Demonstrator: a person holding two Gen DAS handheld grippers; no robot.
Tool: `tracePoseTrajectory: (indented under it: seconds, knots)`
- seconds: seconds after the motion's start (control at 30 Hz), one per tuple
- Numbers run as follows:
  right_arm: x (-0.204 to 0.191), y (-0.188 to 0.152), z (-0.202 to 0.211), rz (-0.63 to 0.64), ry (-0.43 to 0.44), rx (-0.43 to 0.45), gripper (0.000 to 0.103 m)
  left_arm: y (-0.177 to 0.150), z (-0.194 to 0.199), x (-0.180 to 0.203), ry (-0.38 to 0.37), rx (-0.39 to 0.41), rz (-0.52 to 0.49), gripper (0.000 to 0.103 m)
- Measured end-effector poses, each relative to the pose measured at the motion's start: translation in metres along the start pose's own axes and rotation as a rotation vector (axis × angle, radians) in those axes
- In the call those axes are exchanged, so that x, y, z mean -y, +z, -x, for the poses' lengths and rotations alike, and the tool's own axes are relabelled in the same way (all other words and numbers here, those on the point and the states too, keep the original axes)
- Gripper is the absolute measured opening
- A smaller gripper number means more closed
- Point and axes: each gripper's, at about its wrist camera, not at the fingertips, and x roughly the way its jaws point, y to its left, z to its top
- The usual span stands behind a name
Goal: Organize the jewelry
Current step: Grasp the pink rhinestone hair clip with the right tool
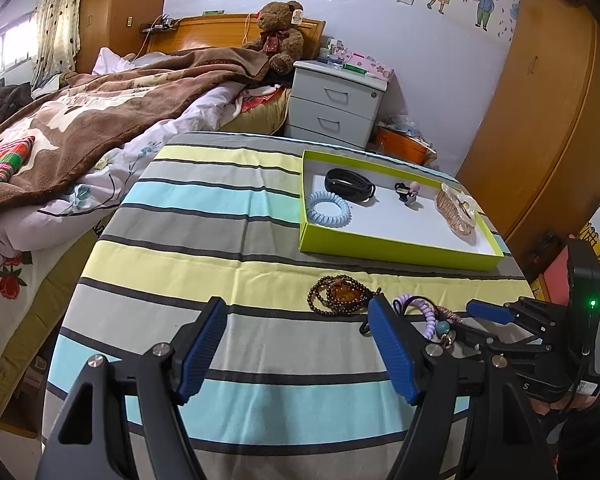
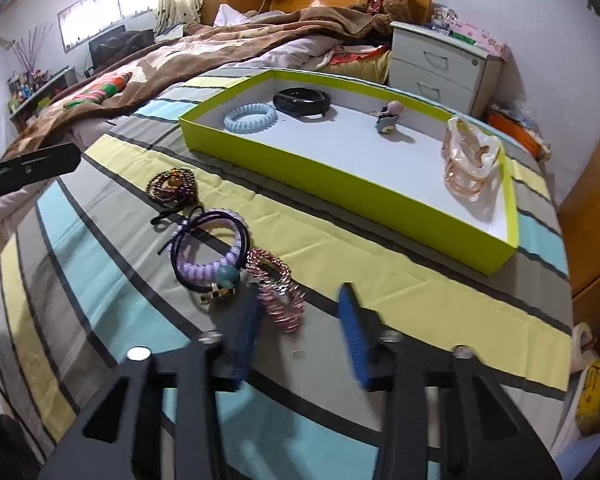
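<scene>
A lime-green tray [image 1: 392,249] [image 2: 332,178] on the striped table holds a light-blue coil tie [image 1: 327,206] [image 2: 250,117], a black band [image 1: 349,185] [image 2: 301,101], a small figurine [image 1: 411,193] [image 2: 388,119] and a beige hair claw [image 1: 458,210] [image 2: 471,158]. In front of it lie a brown bead bracelet [image 1: 342,295] [image 2: 173,185], a purple coil tie with black cords [image 1: 428,312] [image 2: 210,250] and a pink coil tie [image 2: 278,290]. My left gripper [image 1: 298,318] is open and empty, just short of the bracelet. My right gripper [image 2: 300,304] is open, its fingers either side of the pink tie.
The table wears a striped cloth [image 1: 236,248]. A bed with a brown blanket [image 1: 80,120] lies to the left, a white nightstand [image 1: 336,104] behind the table, and a wooden wardrobe [image 1: 548,120] to the right. The right gripper shows at the right edge of the left wrist view [image 1: 488,312].
</scene>
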Motion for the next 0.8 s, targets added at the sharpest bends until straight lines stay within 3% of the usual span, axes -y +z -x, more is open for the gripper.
tracePoseTrajectory:
  seconds: [0.2, 0.43, 0.8]
  knots:
    - [0.006, -0.003, 0.003, -0.01, 0.005, 0.005, 0.023, 0.0, -0.002, 0.003, -0.001, -0.005, -0.007, 0.075]
    - [0.012, -0.008, 0.008, -0.034, -0.056, 0.021, 0.021, -0.003, -0.004, 0.019, -0.036, -0.019, -0.047, 0.075]
    - [0.031, -0.021, 0.031, -0.106, -0.054, 0.069, 0.021, -0.019, -0.012, 0.098, -0.151, -0.042, -0.317, 0.075]
